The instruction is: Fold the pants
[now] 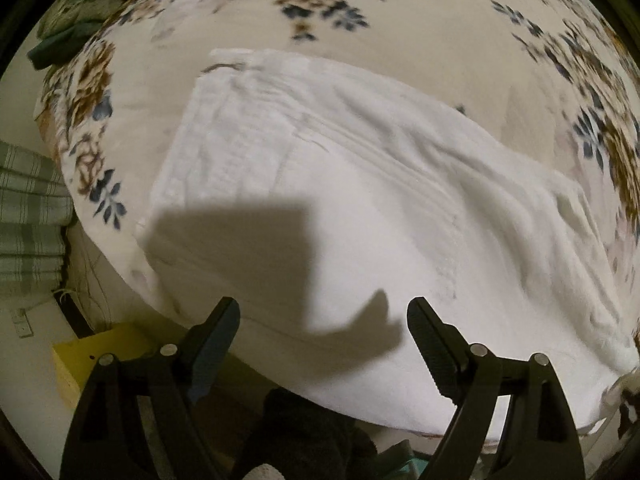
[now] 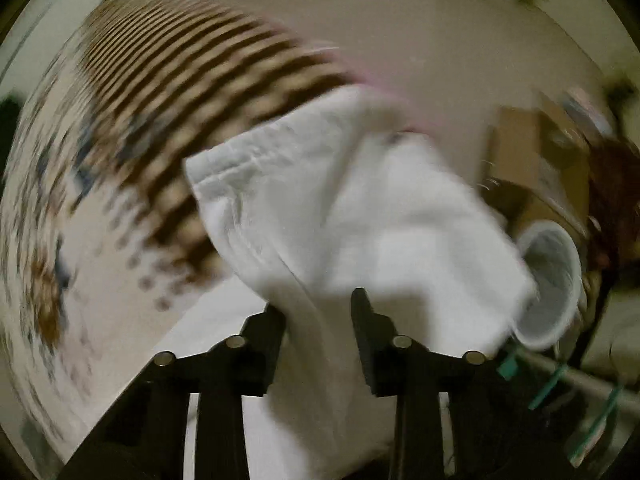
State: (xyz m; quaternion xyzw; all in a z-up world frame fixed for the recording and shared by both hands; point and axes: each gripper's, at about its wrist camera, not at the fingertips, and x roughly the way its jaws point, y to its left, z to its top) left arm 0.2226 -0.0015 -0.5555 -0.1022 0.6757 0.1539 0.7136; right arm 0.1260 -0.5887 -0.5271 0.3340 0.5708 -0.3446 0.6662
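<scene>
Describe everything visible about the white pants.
The white pants are a creased, woven-looking cotton-like cloth with stitched seams and a hem. Most of them lie spread on the floral bedspread, reaching its near edge. The left tongs hover open above them, casting a shadow, not touching. In the blurred right wrist view, one hemmed end is lifted, bunched between the fingers of the right tongs.

floral bed [image 1: 400, 12]: white pants [image 1: 320, 184], green clothes [image 1: 80, 8] on it.
</scene>
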